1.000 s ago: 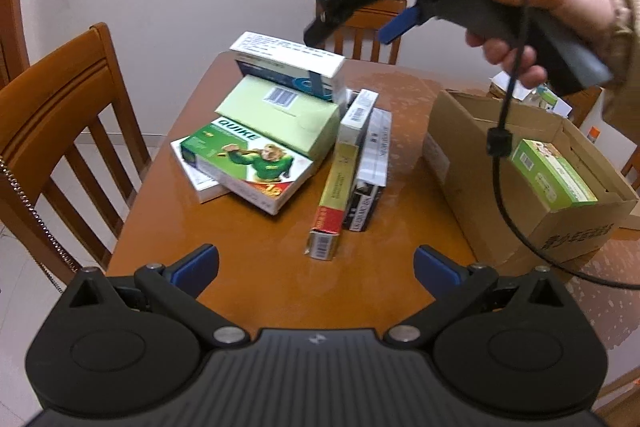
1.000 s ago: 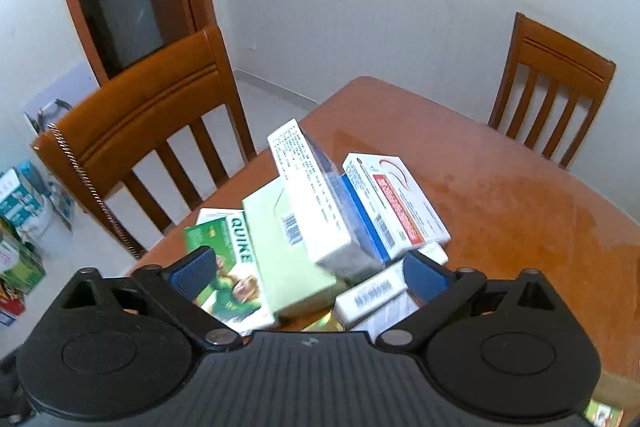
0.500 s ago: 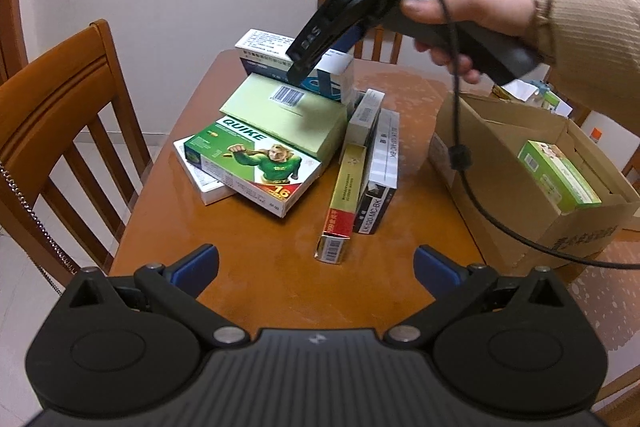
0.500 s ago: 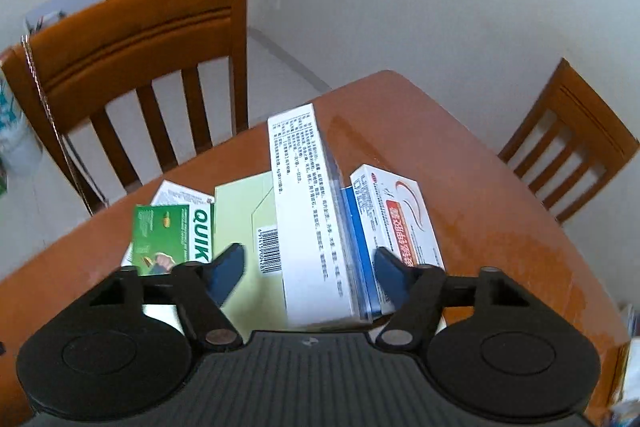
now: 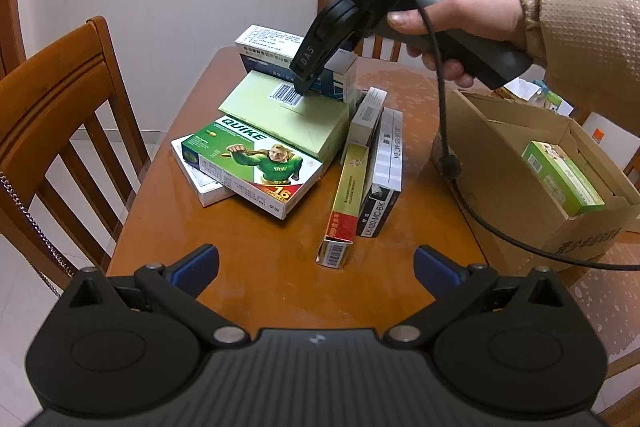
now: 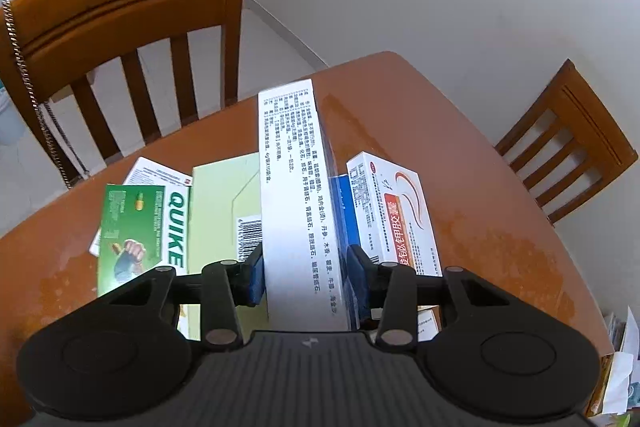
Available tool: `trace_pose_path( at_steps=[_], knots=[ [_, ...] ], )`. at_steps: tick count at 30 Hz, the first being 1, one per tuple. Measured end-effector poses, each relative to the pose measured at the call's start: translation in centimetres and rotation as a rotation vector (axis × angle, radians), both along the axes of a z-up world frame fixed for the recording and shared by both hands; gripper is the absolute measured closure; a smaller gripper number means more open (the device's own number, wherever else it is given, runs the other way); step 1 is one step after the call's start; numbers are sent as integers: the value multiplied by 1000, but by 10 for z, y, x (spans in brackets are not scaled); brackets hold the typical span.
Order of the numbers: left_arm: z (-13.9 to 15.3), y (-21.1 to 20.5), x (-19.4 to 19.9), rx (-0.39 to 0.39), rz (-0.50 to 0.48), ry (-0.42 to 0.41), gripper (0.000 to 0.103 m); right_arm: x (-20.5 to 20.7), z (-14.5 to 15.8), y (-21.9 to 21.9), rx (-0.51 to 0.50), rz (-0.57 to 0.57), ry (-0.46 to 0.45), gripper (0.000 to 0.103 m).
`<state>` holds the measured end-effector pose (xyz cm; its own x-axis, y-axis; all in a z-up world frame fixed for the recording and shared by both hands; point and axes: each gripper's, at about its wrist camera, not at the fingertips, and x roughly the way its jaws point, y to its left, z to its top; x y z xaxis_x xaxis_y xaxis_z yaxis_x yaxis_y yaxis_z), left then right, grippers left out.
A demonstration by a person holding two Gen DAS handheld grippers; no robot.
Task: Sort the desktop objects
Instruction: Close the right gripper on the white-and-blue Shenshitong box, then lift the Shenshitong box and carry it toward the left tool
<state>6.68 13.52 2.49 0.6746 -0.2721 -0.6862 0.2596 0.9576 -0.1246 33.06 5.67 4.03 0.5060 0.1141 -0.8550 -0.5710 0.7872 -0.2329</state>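
Observation:
A pile of medicine boxes lies on the wooden table (image 5: 248, 259). On top stands a white and blue box (image 6: 296, 195), on edge upon a pale green box (image 5: 288, 119). My right gripper (image 6: 306, 279) points down over it, its jaws closing with both pads against the box's sides. In the left wrist view a hand holds that right gripper (image 5: 300, 83) over the pile. A green QUIKE box (image 5: 248, 163) and two long boxes (image 5: 360, 187) lie nearer. My left gripper (image 5: 316, 263) hangs open above the table's near edge, with nothing between its fingers.
An open cardboard box (image 5: 500, 187) at the right holds a green box (image 5: 560, 175). A white and red box (image 6: 396, 219) lies beside the gripped one. Wooden chairs stand at the left (image 5: 52, 107) and the far side (image 6: 568, 139). A black cable (image 5: 444, 131) hangs from the right gripper.
The right gripper came down onto the pile and rolled, and its jaws narrowed from wide apart to touching the white and blue box. The left gripper stayed put.

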Motion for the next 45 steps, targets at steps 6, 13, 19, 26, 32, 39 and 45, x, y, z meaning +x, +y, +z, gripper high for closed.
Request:
trace_pose_path(
  at_steps=[6, 13, 19, 26, 32, 39, 45],
  knots=[
    [-2, 3, 0, 3, 15, 7, 0, 3, 7, -10, 54, -76, 16, 60],
    [2, -1, -1, 8, -2, -6, 0, 5, 37, -42, 216, -176, 83, 61],
    [5, -6, -5, 14, -22, -14, 0, -6, 53, -69, 330, -234, 126, 61],
    [8, -9, -8, 15, -33, -25, 0, -29, 55, -84, 455, -255, 236, 64],
    [11, -9, -11, 17, -35, -33, 0, -41, 45, -93, 611, -290, 370, 64],
    [12, -7, -14, 17, -31, -33, 0, -57, 17, -92, 737, -324, 522, 64],
    [11, -7, -15, 19, -32, -31, 0, -82, 3, -81, 745, -294, 591, 64]
  ],
)
